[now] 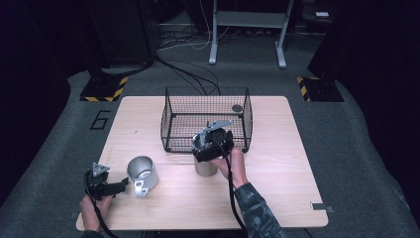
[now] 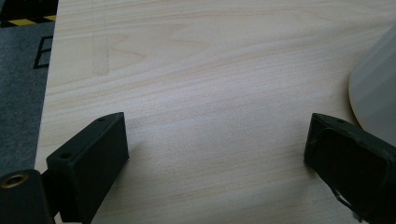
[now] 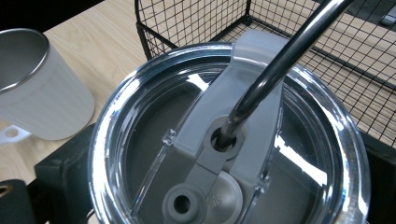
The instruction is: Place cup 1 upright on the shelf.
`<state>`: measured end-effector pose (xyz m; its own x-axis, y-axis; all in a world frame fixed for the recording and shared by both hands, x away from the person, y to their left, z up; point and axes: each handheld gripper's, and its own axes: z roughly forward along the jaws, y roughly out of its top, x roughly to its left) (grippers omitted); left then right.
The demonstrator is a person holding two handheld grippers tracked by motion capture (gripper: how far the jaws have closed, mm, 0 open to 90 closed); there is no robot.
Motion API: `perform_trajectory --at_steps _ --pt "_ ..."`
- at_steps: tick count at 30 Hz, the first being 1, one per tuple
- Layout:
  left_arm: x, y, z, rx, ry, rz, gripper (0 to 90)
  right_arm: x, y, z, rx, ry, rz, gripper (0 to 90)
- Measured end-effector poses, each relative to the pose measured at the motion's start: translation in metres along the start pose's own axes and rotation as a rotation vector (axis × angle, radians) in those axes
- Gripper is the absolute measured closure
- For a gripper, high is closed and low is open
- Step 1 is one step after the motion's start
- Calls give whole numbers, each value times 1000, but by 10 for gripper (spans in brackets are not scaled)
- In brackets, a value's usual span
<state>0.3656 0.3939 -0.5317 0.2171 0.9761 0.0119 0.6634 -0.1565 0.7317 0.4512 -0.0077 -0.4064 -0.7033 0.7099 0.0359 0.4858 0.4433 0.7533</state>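
Wooden table (image 1: pixel 277 188) is holding both cups; right gripper (image 1: pixel 213 144) is clamping the lidded tumbler (image 3: pixel 229 140) (straw (image 3: pixel 280 65) could snag basket (image 1: pixel 208 119) at 12 o'clock), left gripper (image 1: pixel 106 187) is sitting spread.

Light wood-grain surface (image 1: pixel 277 163) with rounded corners, centred in the high view on grey carpeted floor (image 1: pixel 356 148). Standing on it: a black wire basket (image 1: pixel 171 126) at upper centre; an open steel mug (image 1: pixel 142 173) with a handle at lower left; a lidded tumbler (image 1: pixel 205 167) just below the basket's front edge. A small dark disc (image 1: pixel 237 108) lies inside the basket's upper right corner.
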Motion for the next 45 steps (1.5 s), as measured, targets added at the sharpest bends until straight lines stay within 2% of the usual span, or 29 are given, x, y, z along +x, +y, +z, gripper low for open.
perform_trajectory --at_steps 4,6,12,13,15,16,17,18,22,27,28,34,39,40,45 --pt "0 0 0 -1 -1 2 61 2 -1 0 -8 -17 -17 28" --pt "0 0 0 -2 -1 1 62 3 0 0 -10 -19 -7 30" --pt "0 0 0 4 -2 4 61 4 1 -1 -6 -20 -39 34" --pt "-1 0 1 -15 0 -17 61 5 0 -1 -2 -24 -40 34" --pt "-1 0 1 -17 1 -17 61 6 1 -1 0 -18 -60 35" --pt "-1 0 1 -17 1 -17 61 8 1 -2 0 -19 -49 34" --pt "-1 0 1 -16 0 -18 61 8 1 -2 5 -15 -66 35" --pt "-1 0 1 -16 0 -18 61 9 1 -2 -3 -17 -56 35" --pt "-1 0 1 -13 1 -12 61 10 1 -8 -15 -22 -74 35" --pt "-1 0 1 -15 0 -15 61 11 3 -19 -16 -20 -61 35" --pt "-1 0 1 -17 1 -17 61 11 3 -20 -28 -20 -76 35" --pt "-1 0 1 -15 1 -16 61 10 5 -30 -27 -7 -70 35" --pt "-1 0 1 -13 1 -12 61 11 7 -41 -33 -11 -73 35" --pt "-1 0 1 -10 1 -9 61 10 8 -43 -44 -13 -86 35" --pt "-1 0 1 -12 0 -12 61 8 7 -51 -31 -28 -82 35"
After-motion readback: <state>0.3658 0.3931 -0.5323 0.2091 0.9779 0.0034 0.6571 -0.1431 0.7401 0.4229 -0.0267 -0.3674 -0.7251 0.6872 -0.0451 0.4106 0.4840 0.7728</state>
